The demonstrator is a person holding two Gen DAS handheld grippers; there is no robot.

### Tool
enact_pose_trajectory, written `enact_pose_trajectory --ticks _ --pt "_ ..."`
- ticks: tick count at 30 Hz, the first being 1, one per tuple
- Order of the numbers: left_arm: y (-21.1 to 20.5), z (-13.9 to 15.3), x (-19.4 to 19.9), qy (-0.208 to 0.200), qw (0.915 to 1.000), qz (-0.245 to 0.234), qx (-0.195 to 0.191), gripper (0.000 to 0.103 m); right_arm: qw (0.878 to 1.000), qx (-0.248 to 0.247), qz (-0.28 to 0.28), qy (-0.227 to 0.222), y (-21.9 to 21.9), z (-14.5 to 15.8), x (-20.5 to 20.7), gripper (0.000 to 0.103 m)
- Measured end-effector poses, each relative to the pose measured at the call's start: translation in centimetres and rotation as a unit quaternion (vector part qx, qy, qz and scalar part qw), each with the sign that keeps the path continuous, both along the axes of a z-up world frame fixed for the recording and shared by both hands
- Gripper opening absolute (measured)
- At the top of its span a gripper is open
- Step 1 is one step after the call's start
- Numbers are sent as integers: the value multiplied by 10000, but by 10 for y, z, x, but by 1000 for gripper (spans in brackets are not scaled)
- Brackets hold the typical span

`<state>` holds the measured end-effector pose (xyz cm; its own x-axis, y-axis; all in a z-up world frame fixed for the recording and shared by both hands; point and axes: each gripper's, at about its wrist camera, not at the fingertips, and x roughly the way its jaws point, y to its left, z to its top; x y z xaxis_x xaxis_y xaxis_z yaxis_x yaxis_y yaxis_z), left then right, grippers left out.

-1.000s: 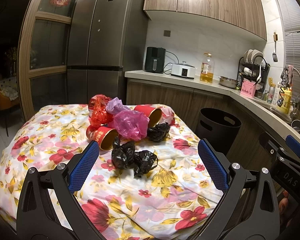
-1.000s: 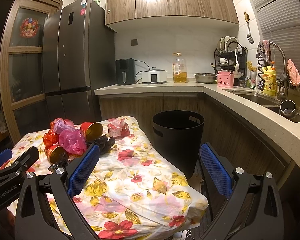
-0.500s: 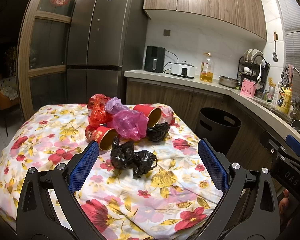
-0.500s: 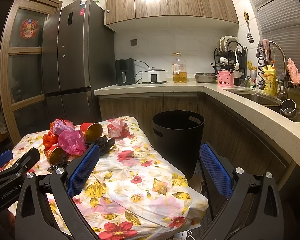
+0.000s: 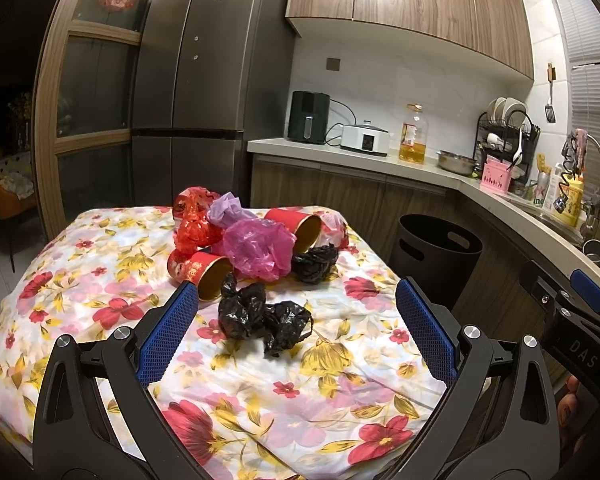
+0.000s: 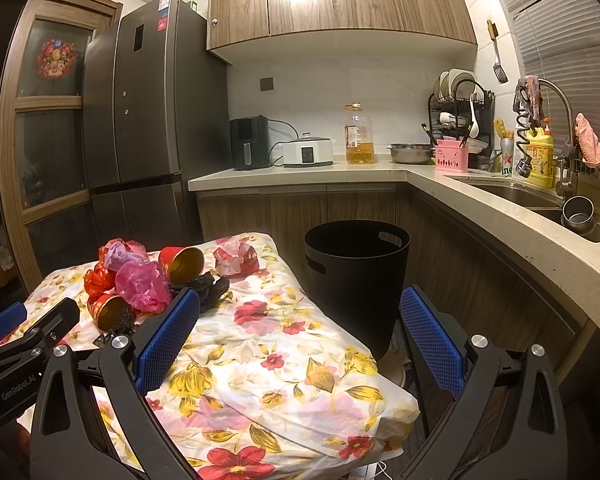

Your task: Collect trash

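Note:
A heap of trash lies on the flowered tablecloth [image 5: 100,264]: a crumpled black bag [image 5: 262,318] nearest, a second black bag [image 5: 314,263], a pink plastic bag [image 5: 258,249], a red crinkled bag [image 5: 194,224], a lilac bag [image 5: 226,208] and two red paper cups [image 5: 198,272] [image 5: 300,225] on their sides. My left gripper [image 5: 296,324] hovers open just short of the nearest black bag. My right gripper [image 6: 298,334] is open and empty over the table's right edge. A black trash bin [image 6: 356,280] stands on the floor beside the table.
A kitchen counter [image 6: 480,208] wraps the right side, with a sink, a steel cup [image 6: 578,214], a dish rack, an oil bottle [image 6: 358,136] and appliances. A tall grey fridge [image 5: 204,92] stands behind the table. A red-and-white wrapper [image 6: 238,260] lies near the table's far edge.
Both grippers have eased slightly forward toward the table. The trash has not moved and both stay open.

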<state>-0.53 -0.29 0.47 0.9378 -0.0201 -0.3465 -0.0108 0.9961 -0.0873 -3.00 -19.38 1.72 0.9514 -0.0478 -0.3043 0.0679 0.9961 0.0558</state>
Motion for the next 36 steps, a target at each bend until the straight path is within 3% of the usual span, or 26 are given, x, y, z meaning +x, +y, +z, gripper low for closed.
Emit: enact_pose_trajectory --ticks 21,31,36 --pt "-10 0 5 -4 10000 2 -27 97 10000 73 12 27 -3 -11 12 98" --pt "9 -28 12 -209 9994 250 -63 97 9998 182 44 58 -4 -26 29 98" --pt "29 -42 21 -191 9986 374 -308 97 9995 207 204 106 3 -37 44 98"
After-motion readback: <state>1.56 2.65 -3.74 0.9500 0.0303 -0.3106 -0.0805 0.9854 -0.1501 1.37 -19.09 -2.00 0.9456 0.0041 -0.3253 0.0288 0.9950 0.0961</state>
